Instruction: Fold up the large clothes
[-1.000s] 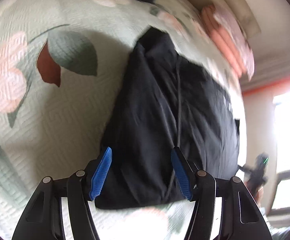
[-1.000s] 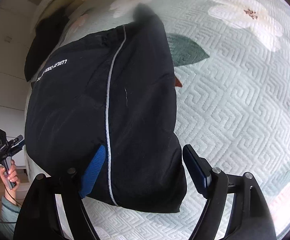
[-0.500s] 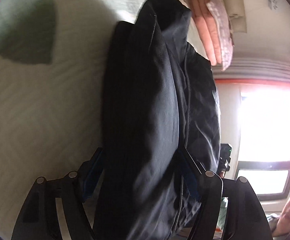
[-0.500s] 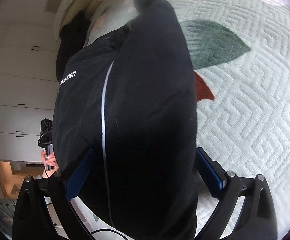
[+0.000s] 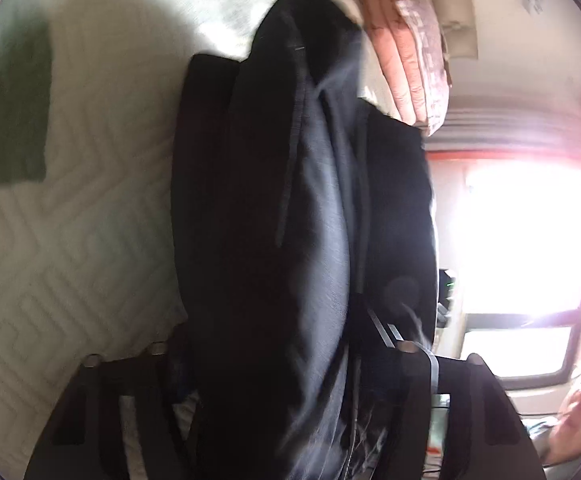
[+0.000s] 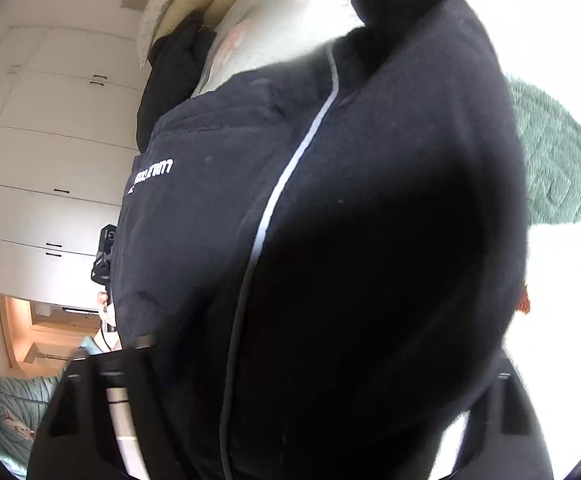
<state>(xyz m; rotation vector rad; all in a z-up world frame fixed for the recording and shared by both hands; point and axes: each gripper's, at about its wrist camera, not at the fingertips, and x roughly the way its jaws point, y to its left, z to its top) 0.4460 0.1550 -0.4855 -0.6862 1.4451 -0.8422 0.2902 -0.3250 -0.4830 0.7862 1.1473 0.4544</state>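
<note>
Between both tools bulges the folded black jacket (image 6: 370,240) — grey-piped, bunched thick

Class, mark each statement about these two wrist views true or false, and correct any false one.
1. The garment between the jaws is black. True.
2. It lies on a bare wooden floor. False: it is over a pale quilted bedspread with a green leaf print.
3. A pale stripe runs down the garment in the right wrist view. True.
4. The garment carries no lettering. False: white lettering shows near its edge.
5. White cupboard doors stand in the background. True.
</note>
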